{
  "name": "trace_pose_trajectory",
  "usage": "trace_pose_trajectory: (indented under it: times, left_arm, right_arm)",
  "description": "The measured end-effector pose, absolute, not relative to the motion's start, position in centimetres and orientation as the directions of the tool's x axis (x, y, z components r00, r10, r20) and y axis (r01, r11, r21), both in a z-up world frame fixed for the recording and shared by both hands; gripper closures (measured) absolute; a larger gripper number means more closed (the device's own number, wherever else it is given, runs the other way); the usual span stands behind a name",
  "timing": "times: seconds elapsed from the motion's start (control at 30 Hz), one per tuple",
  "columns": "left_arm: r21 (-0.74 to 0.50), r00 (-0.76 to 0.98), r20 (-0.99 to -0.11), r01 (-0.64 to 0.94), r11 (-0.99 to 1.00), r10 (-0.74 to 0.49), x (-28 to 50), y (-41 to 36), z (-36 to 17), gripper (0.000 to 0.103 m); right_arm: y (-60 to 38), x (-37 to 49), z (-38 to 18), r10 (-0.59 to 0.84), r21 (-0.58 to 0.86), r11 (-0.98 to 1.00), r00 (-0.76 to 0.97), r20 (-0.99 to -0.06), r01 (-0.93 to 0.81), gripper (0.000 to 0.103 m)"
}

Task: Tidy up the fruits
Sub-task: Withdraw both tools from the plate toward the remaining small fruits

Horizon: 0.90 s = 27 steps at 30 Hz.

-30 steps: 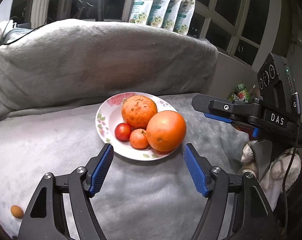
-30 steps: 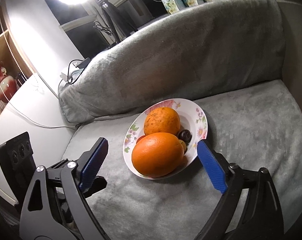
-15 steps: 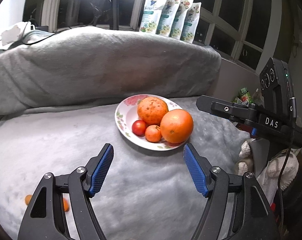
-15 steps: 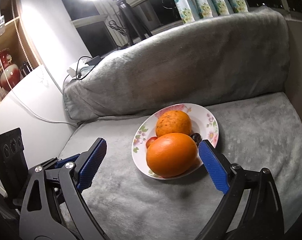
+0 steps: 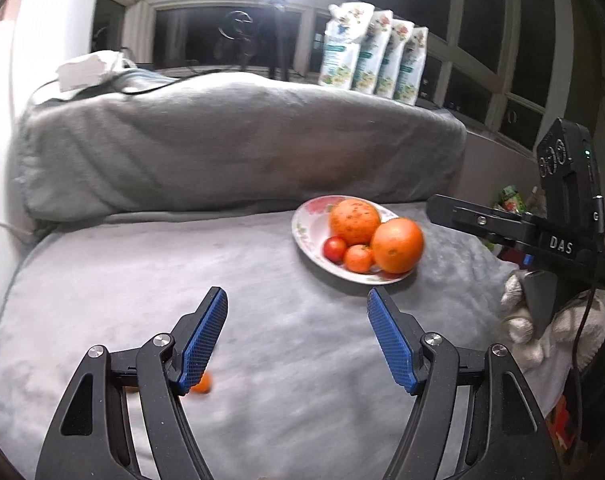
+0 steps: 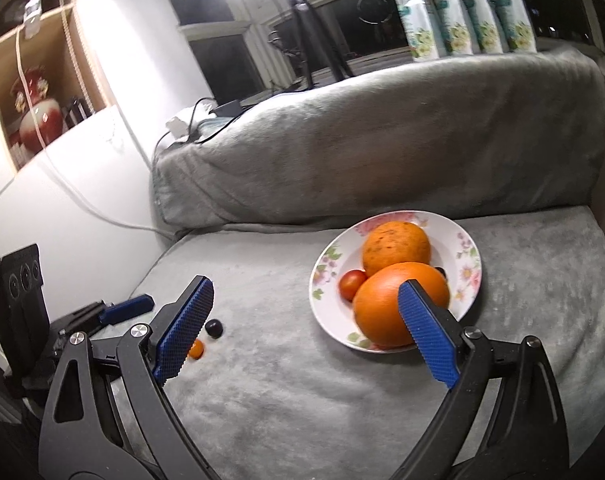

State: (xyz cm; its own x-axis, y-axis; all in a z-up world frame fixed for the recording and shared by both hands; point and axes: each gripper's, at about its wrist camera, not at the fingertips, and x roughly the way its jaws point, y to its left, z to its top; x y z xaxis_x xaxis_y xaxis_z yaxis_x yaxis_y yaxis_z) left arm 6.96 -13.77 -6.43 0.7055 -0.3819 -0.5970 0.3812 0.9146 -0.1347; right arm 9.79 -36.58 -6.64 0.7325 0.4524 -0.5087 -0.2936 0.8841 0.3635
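Note:
A floral white plate (image 5: 308, 236) (image 6: 468, 254) on the grey blanket holds two large oranges (image 5: 396, 245) (image 6: 396, 246), a red tomato (image 5: 334, 249) (image 6: 352, 284) and a small orange fruit (image 5: 358, 258). A small orange fruit (image 5: 203, 383) (image 6: 196, 348) and a dark round fruit (image 6: 214, 327) lie loose on the blanket, left of the plate. My left gripper (image 5: 297, 340) is open and empty, above the blanket near the loose orange fruit. My right gripper (image 6: 304, 330) is open and empty, its right finger in front of the near orange.
A grey padded backrest (image 5: 230, 144) rises behind the blanket. Several floral pouches (image 5: 372, 64) stand on the window sill. A tripod (image 6: 314, 40) and cables sit behind the backrest. A white wall with a shelf niche (image 6: 42, 92) is at the left.
Both grippers have pulled back and swung left, so the plate sits further right and farther off. The loose small fruits on the blanket have come into view.

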Motion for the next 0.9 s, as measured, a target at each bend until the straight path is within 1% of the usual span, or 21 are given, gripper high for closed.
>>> trace_pose_trajectory:
  times: [0.1, 0.2, 0.47, 0.73, 0.8, 0.87, 0.9]
  left_arm:
    - [-0.133, 0.723, -0.595, 0.342, 0.93, -0.351, 6.5, -11.9, -6.6, 0.03]
    - [-0.122, 0.739, -0.597, 0.301, 0.946, -0.312, 5.8, -10.3, -7.0, 0.03]
    - [-0.118, 0.743, -0.628, 0.203, 0.972, -0.231, 3.8, -5.6, -9.1, 0.03]
    - [-0.123, 0.724, -0.665, 0.14, 0.982, -0.186, 2.6, -2.7, -11.1, 0.031]
    - [-0.137, 0.717, -0.672, 0.124, 0.983, -0.184, 2.5, -2.1, -11.6, 0.035]
    - [-0.148, 0.712, -0.678, 0.114, 0.982, -0.185, 2.5, -1.6, -12.0, 0.041]
    - [-0.155, 0.708, -0.681, 0.11, 0.982, -0.186, 2.5, -1.4, -12.2, 0.043]
  right_arm:
    - [-34.9, 9.5, -6.3, 0.43, 0.301, 0.902, 0.723, -0.541, -0.311, 0.007]
    - [-33.6, 9.1, -6.2, 0.42, 0.261, 0.907, 0.725, -0.546, -0.33, 0.007]
    - [-30.6, 8.6, -6.7, 0.462, 0.231, 0.884, 0.692, -0.554, -0.406, 0.008]
    - [-27.3, 8.9, -7.5, 0.509, 0.217, 0.849, 0.634, -0.582, -0.483, 0.008]
    - [-26.5, 9.1, -7.8, 0.521, 0.22, 0.839, 0.617, -0.589, -0.498, 0.008]
    - [-25.9, 9.2, -8.1, 0.531, 0.223, 0.83, 0.601, -0.597, -0.511, 0.008]
    - [-25.4, 9.2, -8.4, 0.536, 0.222, 0.824, 0.591, -0.603, -0.521, 0.009]
